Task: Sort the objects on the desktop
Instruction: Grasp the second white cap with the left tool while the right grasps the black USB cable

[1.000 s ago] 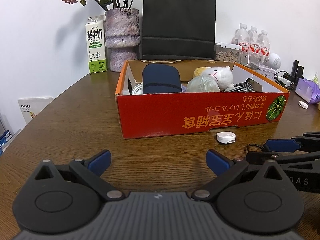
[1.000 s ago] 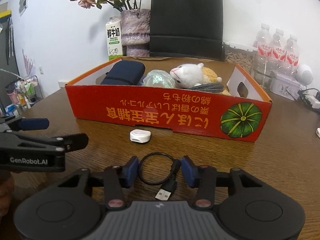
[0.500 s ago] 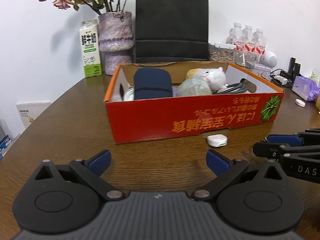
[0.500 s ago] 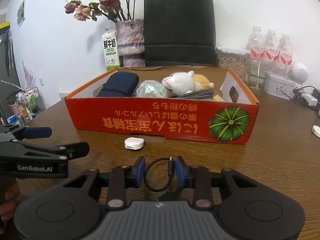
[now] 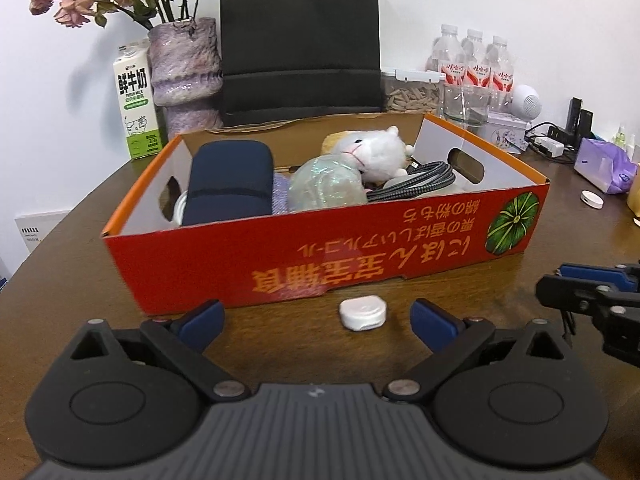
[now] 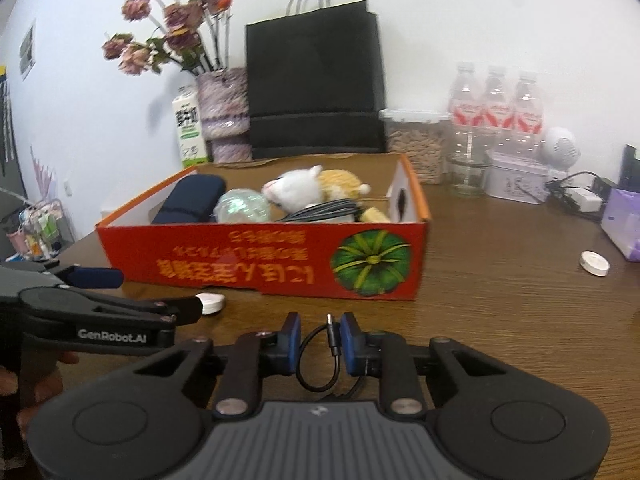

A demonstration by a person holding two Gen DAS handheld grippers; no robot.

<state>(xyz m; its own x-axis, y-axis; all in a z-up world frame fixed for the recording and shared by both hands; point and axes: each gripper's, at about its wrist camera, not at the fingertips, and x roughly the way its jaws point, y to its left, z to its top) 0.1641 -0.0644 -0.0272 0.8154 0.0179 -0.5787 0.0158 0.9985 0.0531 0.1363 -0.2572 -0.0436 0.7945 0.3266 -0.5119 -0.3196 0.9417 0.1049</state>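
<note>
A red cardboard box [image 5: 320, 256] stands mid-table and holds a navy pouch [image 5: 230, 184], a white plush toy [image 5: 376, 152], a clear ball and a coiled grey cable. In front of it lies a small white case [image 5: 363, 312], just ahead of my left gripper [image 5: 316, 318], which is open and wide. My right gripper [image 6: 320, 340] is closing its jaws on a short black USB cable [image 6: 331, 334]; the loop is pinched between the blue pads and hangs free of the table. The right wrist view also shows the box [image 6: 260, 264], the case [image 6: 210, 303] and the left gripper [image 6: 148, 294].
Behind the box stand a black paper bag [image 5: 300, 36], a purple vase [image 5: 186, 68] with dried flowers and a milk carton [image 5: 136, 104]. Water bottles [image 6: 496, 108], a glass jar, a tin and a charger crowd the back right. A white disc [image 6: 595, 263] lies near a purple pack.
The right jaws narrowed around the black cable and lifted it off the table. Both grippers moved closer to the box; the left one now has the white case just ahead of its fingers.
</note>
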